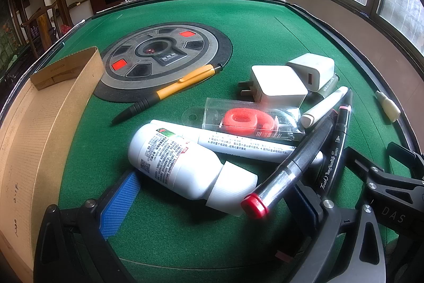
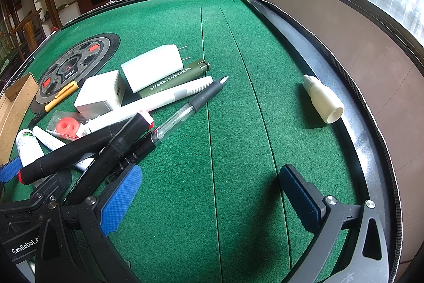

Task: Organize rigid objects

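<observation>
Green felt table (image 1: pixel 265 25) is carrying a heap of small rigid items; cardboard box (image 1: pixel 47 108) is waiting at its left edge. Left gripper (image 1: pixel 209 192) is hanging with fingers spread wide around the white bottle (image 1: pixel 175 163), pads apart from it. Black marker (image 1: pixel 288 171) is lying across the bottle's cap end, possibly touching the right finger; hard to tell. Best to close on the bottle's body, clear of the marker, then lift straight. Right gripper (image 2: pixel 212 195) is hovering wide over bare felt, holding nothing; small dropper bottle (image 2: pixel 322 100) is lying well apart by the rim.
</observation>
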Demonstrator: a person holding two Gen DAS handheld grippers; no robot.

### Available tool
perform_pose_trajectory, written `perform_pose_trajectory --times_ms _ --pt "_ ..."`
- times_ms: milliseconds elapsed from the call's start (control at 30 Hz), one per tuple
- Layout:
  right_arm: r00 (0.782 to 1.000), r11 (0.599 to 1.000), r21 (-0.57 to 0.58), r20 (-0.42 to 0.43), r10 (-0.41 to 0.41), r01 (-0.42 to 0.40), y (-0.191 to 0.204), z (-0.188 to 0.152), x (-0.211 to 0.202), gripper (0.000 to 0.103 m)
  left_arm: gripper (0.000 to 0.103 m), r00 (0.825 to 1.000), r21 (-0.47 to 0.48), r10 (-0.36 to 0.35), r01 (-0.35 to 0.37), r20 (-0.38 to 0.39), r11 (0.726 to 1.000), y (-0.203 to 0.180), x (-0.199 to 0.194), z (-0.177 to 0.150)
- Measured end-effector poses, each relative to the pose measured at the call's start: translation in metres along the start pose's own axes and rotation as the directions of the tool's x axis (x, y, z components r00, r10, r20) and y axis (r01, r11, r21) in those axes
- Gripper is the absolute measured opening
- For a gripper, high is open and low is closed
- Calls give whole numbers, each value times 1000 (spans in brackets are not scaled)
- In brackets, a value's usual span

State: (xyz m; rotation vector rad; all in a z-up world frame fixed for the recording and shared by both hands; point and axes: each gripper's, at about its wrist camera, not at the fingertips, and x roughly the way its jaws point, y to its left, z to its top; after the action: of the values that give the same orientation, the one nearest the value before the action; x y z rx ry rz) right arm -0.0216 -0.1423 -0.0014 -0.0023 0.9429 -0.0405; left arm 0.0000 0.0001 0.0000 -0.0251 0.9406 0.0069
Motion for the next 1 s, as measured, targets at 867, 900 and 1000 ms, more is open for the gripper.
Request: perform_pose_trajectory --times_ms 867,900,1000 --pt "998 1000 -11 -57 5 -6 -1 1 -3 103 102 996 88 -59 64 -61 994 2 -1 -2" --pt "998 1000 -12 -56 5 -6 -1 0 -4 103 102 996 92 -58 64 -62 994 3 -2 -3" --pt "998 1000 -25 -63 14 -15 -1 0 -4 103 102 996 98 -57 63 -63 993 0 -7 -7"
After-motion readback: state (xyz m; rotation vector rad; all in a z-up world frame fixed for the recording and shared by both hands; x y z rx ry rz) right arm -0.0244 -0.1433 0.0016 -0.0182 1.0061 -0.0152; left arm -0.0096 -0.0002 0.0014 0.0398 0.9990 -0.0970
